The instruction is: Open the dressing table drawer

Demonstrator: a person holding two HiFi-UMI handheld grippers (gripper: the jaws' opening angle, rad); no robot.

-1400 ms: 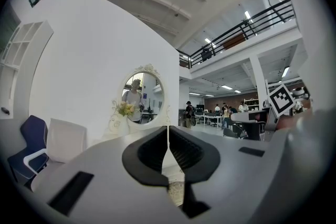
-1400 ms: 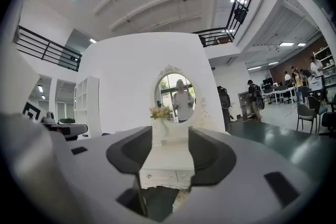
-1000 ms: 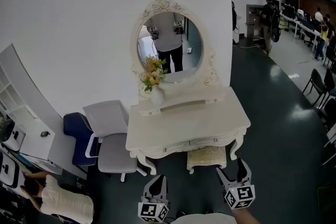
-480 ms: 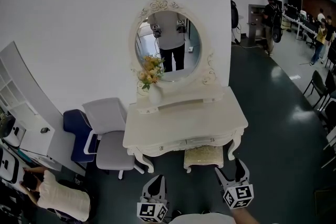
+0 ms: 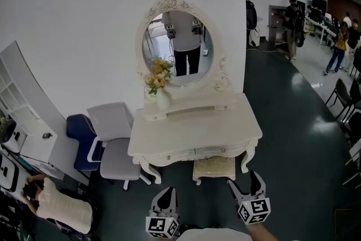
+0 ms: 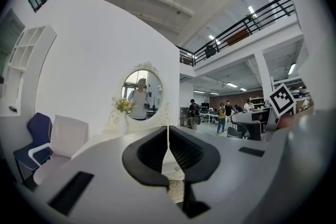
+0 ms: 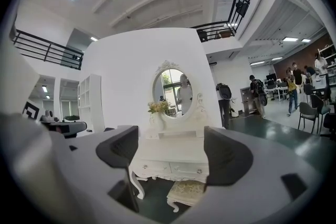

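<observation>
Against the white wall (image 5: 84, 20) stands the dressing table (image 5: 192, 130), its drawer (image 5: 197, 151) closed beneath the top, small knobs (image 5: 224, 149) facing the person and a stool (image 5: 214, 167) tucked under it. Both grippers hang low and well apart from the table, seemingly because the approach has not yet begun. The right gripper (image 5: 244, 179) has its jaws wide apart, framing the drawer front, probably readied for a knob. The left gripper (image 5: 167, 196) has its jaws pressed together on nothing. No brand or writing is readable; the marker cubes (image 5: 254, 211) carry only black-and-white squares.
</observation>
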